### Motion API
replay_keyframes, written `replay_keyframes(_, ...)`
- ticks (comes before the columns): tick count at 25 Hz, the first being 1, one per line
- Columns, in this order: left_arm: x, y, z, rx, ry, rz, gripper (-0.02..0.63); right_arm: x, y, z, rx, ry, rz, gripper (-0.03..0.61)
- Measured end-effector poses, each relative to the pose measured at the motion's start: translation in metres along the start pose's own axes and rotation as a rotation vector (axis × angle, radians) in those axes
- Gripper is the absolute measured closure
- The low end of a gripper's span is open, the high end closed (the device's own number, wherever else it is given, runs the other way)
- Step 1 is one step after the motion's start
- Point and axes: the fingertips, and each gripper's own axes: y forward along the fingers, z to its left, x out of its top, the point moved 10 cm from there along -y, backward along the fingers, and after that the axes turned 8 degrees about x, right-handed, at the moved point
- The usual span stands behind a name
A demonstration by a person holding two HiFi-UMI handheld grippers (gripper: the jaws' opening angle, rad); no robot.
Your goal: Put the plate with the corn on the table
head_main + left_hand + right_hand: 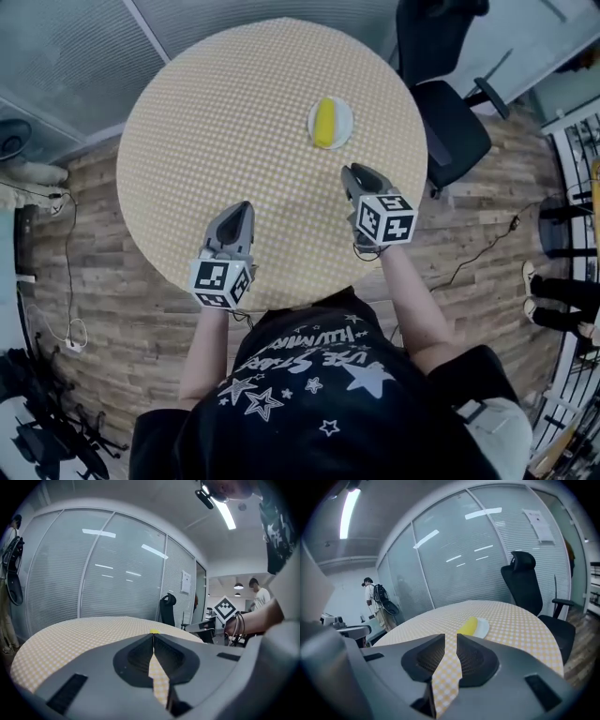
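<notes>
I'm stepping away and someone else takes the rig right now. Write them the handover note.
Left gripper: jaws shut, nothing in them, at the near edge of the round checked table.
Right gripper: jaws slightly apart, nothing between them, pointing toward the white plate but short of it.
Things: the plate lies flat on the far right part of the table, with the yellow corn on it.
Done: the plate with the corn is on the table, and neither gripper touches it.
Left: the job looks finished, so probably just draw both grippers back.
</notes>
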Motion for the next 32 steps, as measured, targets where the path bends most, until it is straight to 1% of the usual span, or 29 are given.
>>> replay_keyframes(3, 0.001, -0.029, 0.016, -0.035, 0.028, -0.024, 0.604, -0.006, -0.018, 0.039, -0.039, -0.068, -0.040, 0.497)
replay_keyframes(7, -0.004, -0.060, 0.028, -0.083, 0.037, -0.048, 0.604, -0.024, -0.040, 0.083, -0.088, -0.098, -0.073, 0.499)
replay_keyframes(12, -0.020, -0.089, 0.028, -0.186, 0.056, -0.029, 0.604, -0.050, -0.071, 0.139, -0.109, -0.095, -0.113, 0.503)
replay_keyframes(15, -0.030, -0.103, 0.025, -0.231, 0.053, -0.010, 0.604, -0.060, -0.092, 0.161, -0.113, -0.107, -0.116, 0.514)
replay_keyframes(17, -0.038, -0.110, 0.025, -0.236, 0.045, -0.002, 0.604, -0.064, -0.105, 0.167, -0.118, -0.119, -0.118, 0.518)
replay_keyframes(20, -0.047, -0.122, 0.021, -0.224, 0.043, -0.002, 0.604, -0.068, -0.123, 0.168, -0.144, -0.132, -0.115, 0.522)
replay_keyframes(23, -0.049, -0.134, 0.012, -0.220, 0.118, -0.015, 0.604, -0.069, -0.134, 0.166, -0.144, -0.121, -0.135, 0.522)
replay_keyframes(25, -0.050, -0.140, 0.003, -0.221, 0.147, -0.019, 0.604, -0.069, -0.142, 0.166, -0.129, -0.112, -0.164, 0.522)
replay_keyframes(27, -0.049, -0.142, -0.006, -0.220, 0.143, -0.015, 0.606, -0.071, -0.153, 0.164, -0.124, -0.085, -0.206, 0.520)
replay_keyframes(30, -0.046, -0.145, -0.022, -0.225, 0.144, -0.008, 0.604, -0.081, -0.174, 0.164, -0.112, -0.012, -0.245, 0.520)
replay_keyframes(32, -0.042, -0.152, -0.037, -0.233, 0.145, -0.017, 0.604, -0.089, -0.193, 0.165, -0.112, -0.017, -0.244, 0.520)
